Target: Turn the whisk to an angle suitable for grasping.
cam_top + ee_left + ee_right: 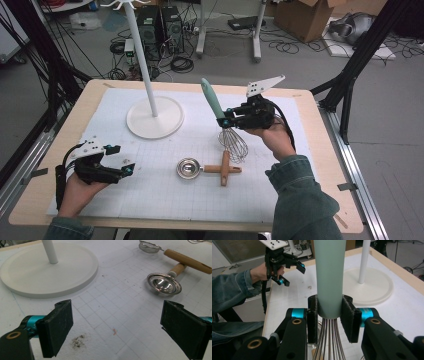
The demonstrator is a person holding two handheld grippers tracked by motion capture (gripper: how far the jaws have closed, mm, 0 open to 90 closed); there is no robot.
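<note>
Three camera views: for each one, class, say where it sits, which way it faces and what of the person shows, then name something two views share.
High view: above the person's side, looking forward and down on the table; both forearms, the left gripper open, the right gripper clamping the whisk.
Left gripper view: rides the left gripper, looking low across the mat at the stand base and ladle.
Right gripper view: rides the right gripper, facing the whisk handle; a sleeve and hand.
Shared: the stand base shows in all three.

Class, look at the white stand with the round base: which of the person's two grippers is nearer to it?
Right. The right gripper, clamped on the whisk, sits just beside the round base. The left gripper rests open at the table's near left corner, farther off.
</note>
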